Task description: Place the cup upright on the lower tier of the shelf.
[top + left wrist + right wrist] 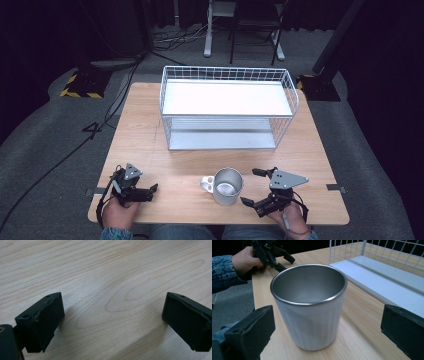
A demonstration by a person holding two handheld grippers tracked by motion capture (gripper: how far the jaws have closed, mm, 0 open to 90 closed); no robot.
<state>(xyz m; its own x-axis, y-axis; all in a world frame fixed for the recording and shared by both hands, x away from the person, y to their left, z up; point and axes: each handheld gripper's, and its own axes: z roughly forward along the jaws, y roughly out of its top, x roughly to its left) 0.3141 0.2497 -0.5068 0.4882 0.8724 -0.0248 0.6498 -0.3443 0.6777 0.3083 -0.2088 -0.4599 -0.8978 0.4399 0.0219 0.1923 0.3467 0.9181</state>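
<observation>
We see the metal mug (228, 186) upright near the bench's (150, 130) front edge, just left of our right tongs (252, 189), which gape wide and empty toward it. Our left tongs (154, 190) sit wide over bare wood. The mug looks light, stiff and slippery, so we would grip across its wall, below the rim.

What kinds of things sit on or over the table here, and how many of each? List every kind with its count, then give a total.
Metal mug: 1
White wire rack: 1
Hand-held gripper: 2, left and right
Total: 4
</observation>
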